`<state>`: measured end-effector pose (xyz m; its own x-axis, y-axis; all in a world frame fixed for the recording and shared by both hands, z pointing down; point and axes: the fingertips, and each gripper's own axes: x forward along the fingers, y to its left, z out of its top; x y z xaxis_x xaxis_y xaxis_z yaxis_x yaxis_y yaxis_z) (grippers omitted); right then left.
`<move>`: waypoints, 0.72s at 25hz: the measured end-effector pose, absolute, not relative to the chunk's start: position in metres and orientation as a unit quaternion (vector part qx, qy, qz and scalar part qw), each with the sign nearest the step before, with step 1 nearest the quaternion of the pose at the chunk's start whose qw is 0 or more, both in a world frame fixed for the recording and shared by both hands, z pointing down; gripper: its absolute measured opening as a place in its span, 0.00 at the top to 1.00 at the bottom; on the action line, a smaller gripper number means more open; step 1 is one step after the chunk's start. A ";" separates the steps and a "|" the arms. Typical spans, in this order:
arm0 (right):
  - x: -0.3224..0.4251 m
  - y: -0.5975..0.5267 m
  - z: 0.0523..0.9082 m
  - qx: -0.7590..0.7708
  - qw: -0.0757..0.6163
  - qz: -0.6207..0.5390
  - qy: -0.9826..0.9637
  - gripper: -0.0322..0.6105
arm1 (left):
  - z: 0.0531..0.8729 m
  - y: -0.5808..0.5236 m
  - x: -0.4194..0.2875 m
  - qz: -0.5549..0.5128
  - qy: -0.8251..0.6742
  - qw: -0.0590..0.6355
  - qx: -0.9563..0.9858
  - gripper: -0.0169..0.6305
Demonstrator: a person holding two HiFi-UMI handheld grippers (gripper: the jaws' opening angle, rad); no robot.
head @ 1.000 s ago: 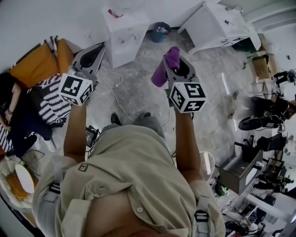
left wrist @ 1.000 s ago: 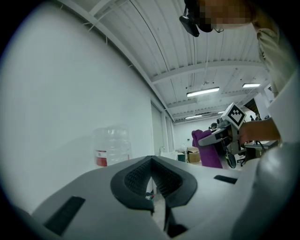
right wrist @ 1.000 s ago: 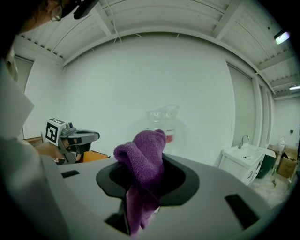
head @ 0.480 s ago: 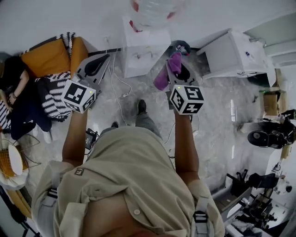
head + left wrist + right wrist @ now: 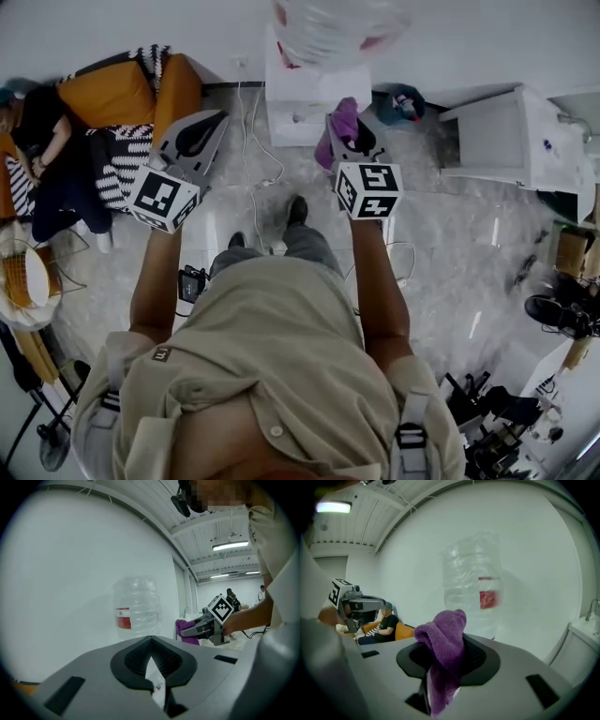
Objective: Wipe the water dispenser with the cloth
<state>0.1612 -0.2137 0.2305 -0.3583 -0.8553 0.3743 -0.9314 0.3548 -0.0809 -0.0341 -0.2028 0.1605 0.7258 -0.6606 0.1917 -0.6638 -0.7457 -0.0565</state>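
Orange sofa (image 5: 117,94): against the wall at the far left of the head view, with a seated person (image 5: 52,155) and striped cushions on it.
Left gripper (image 5: 218,116): held out over the pale marbled floor (image 5: 469,253), long axis pointing up and to the right toward the wall. Its marker cube (image 5: 164,199) is at the near end.
Left jaws: closed on each other with nothing between them; only a thin sliver of light shows between the black pads in the left gripper view.
Water dispenser (image 5: 314,103): a white box standing on the floor against the wall, between the two grippers and beyond them.
Bottle (image 5: 333,28): clear with a red label, upright on top of the dispenser, long axis vertical.
Cloth (image 5: 336,131): purple knit, clamped in the right jaws just before the dispenser's front. Its long axis runs roughly up and down. The bunched upper end rises above the pads and points toward the bottle, and the lower end trails down between the jaws. Whether it touches the dispenser cannot be told.
Right gripper (image 5: 352,134): aimed at the dispenser, jaws closed on the cloth, marker cube (image 5: 367,189) at the near end.
White cabinet (image 5: 511,136): to the right of the dispenser, with a small bin (image 5: 403,103) between the two.
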 end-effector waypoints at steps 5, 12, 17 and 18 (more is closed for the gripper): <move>0.165 -0.251 0.280 0.529 0.164 0.142 -0.821 0.74 | 0.188 -0.230 -0.032 0.114 -0.392 0.026 0.913 0.95; 0.158 -0.288 0.361 0.522 0.194 0.147 -0.817 0.73 | 0.248 -0.252 -0.043 0.138 -0.435 0.059 0.888 0.95; 0.134 -0.303 0.418 0.509 0.217 0.130 -0.823 0.73 | 0.295 -0.256 -0.044 0.143 -0.453 0.091 0.875 0.95; 0.126 -0.303 0.429 0.503 0.224 0.123 -0.826 0.73 | 0.304 -0.255 -0.043 0.146 -0.454 0.097 0.874 0.95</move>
<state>0.1257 -0.3026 0.4292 -0.3942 -0.7756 0.4930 -0.8854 0.4642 0.0224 -0.0431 -0.2553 0.3035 0.5449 -0.7655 0.3421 -0.8218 -0.5686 0.0366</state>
